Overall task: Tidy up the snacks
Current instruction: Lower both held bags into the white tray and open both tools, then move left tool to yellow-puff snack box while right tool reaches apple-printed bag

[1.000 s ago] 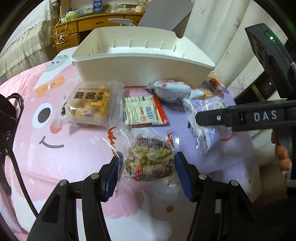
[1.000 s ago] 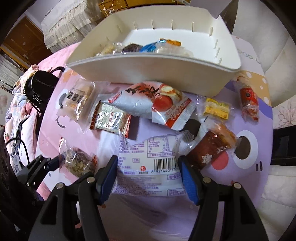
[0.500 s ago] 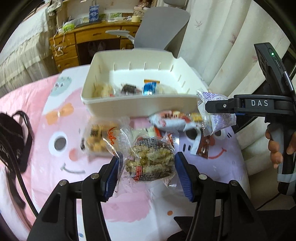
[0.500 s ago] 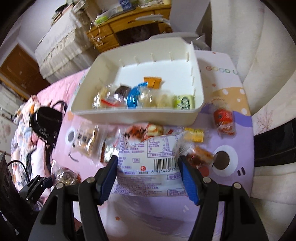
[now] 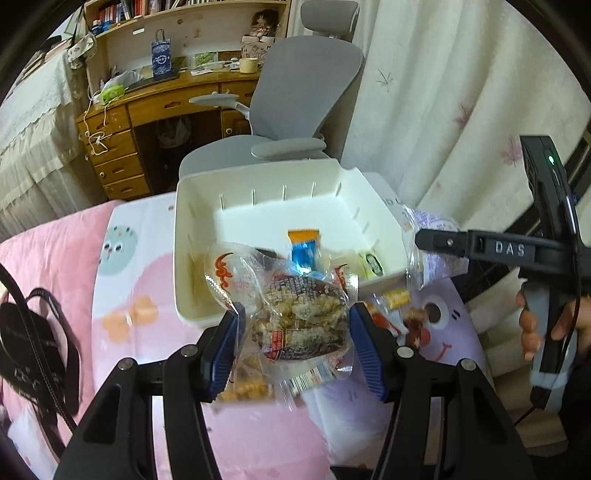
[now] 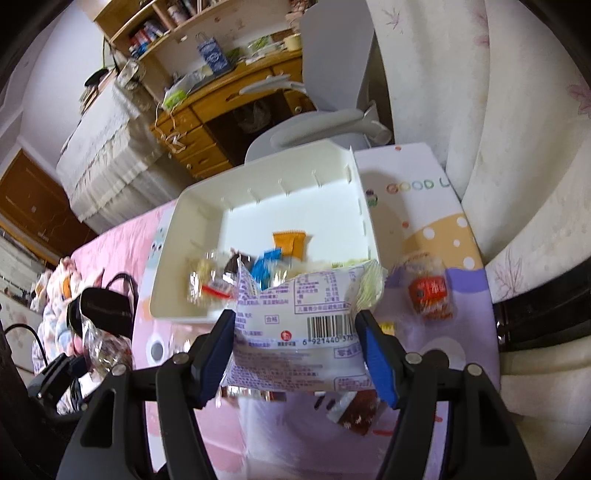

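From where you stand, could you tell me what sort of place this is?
Most likely a bedroom or study at home: a wooden desk with bookshelves above, a grey office chair, and floral curtains behind the white snack bin.

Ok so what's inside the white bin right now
The white bin holds wrapped snacks along its near wall: an orange packet, a blue packet and clear-wrapped pieces. The held white packet covers its near-right corner.
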Action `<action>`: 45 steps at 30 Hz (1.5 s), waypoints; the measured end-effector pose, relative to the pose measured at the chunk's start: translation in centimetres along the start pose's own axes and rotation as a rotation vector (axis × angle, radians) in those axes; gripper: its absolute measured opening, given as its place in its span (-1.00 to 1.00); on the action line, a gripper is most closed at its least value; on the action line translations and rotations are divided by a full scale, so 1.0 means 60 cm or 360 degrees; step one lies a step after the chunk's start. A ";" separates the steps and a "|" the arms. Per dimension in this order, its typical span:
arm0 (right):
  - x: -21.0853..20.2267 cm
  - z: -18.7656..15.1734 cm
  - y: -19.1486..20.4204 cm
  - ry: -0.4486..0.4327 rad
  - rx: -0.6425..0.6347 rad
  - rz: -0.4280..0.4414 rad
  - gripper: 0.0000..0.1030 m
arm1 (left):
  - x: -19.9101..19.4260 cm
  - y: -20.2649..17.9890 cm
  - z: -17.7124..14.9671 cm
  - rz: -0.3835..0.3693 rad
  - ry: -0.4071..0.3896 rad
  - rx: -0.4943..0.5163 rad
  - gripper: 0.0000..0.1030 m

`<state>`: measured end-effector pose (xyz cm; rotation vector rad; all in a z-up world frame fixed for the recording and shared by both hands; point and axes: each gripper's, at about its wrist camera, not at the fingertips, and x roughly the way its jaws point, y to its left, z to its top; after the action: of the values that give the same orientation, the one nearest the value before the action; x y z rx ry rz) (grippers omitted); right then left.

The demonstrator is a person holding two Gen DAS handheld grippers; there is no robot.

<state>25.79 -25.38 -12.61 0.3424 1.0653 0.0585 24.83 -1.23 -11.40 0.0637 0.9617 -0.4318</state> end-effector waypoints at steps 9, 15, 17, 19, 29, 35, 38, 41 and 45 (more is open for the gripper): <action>0.031 0.057 0.017 -0.0137 0.0059 0.0000 0.28 | 0.062 0.047 0.081 -0.0024 0.0021 -0.0006 0.10; 0.059 0.086 0.029 -0.0196 0.0049 -0.0055 0.29 | 0.104 0.078 0.131 -0.0036 0.0014 -0.0043 0.11; 0.062 0.088 0.028 -0.0207 0.0068 -0.0064 0.29 | 0.117 0.086 0.141 -0.0038 0.0031 -0.0058 0.11; 0.065 0.088 0.024 -0.0207 0.0091 -0.0076 0.29 | 0.129 0.093 0.145 -0.0037 0.0059 -0.0069 0.13; 0.051 0.066 -0.004 -0.0184 0.0201 -0.0110 0.29 | 0.129 0.110 0.141 -0.0004 0.0125 -0.0196 0.36; 0.035 0.044 -0.016 -0.0141 0.0242 -0.0082 0.29 | 0.100 0.107 0.116 0.0064 0.0128 -0.0240 0.39; 0.031 0.027 -0.023 -0.0092 0.0281 -0.0054 0.29 | 0.092 0.109 0.094 0.0095 0.0166 -0.0263 0.39; 0.030 0.008 -0.033 -0.0029 0.0342 -0.0017 0.29 | 0.086 0.114 0.067 0.0111 0.0224 -0.0298 0.39; 0.030 -0.018 -0.048 0.0049 0.0429 0.0027 0.29 | 0.076 0.128 0.028 0.0142 0.0281 -0.0372 0.39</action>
<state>25.41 -27.43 -15.50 0.5954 1.1029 -0.0654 31.34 3.86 -15.17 -0.0678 1.1726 -0.2319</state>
